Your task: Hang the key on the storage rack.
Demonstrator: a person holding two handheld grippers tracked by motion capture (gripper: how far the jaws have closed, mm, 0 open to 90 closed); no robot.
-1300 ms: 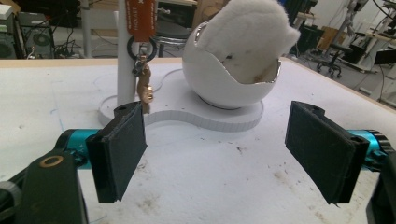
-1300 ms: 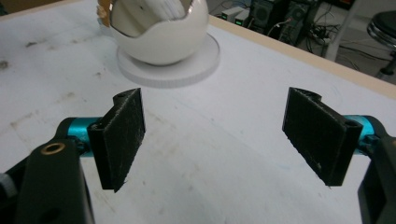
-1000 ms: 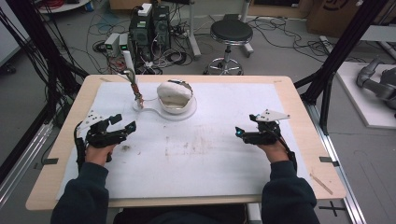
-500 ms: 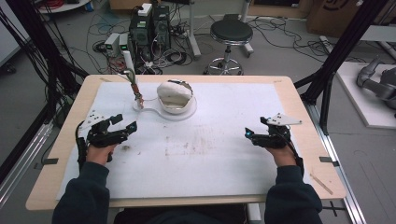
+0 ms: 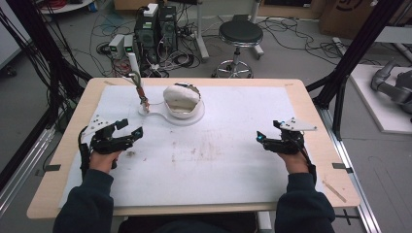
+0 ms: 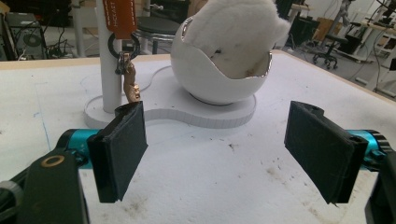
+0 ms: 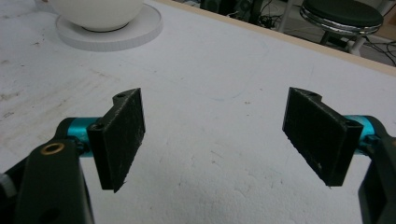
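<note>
Altogether two grippers, left gripper (image 5: 130,130) and right gripper (image 5: 265,139), one bowl (image 5: 182,101).

Faint, illegible embossed lettering on the orange leather tag (image 6: 119,16) against the white post (image 6: 108,70).

- A lab: computer towers (image 5: 156,30) and tangled cables (image 5: 116,29) cover the floor beyond the far edge of the desk (image 5: 311,104).
- A round stool (image 5: 237,36) stands nearby.
- Black frame struts (image 5: 357,51) rise at the right.
</note>
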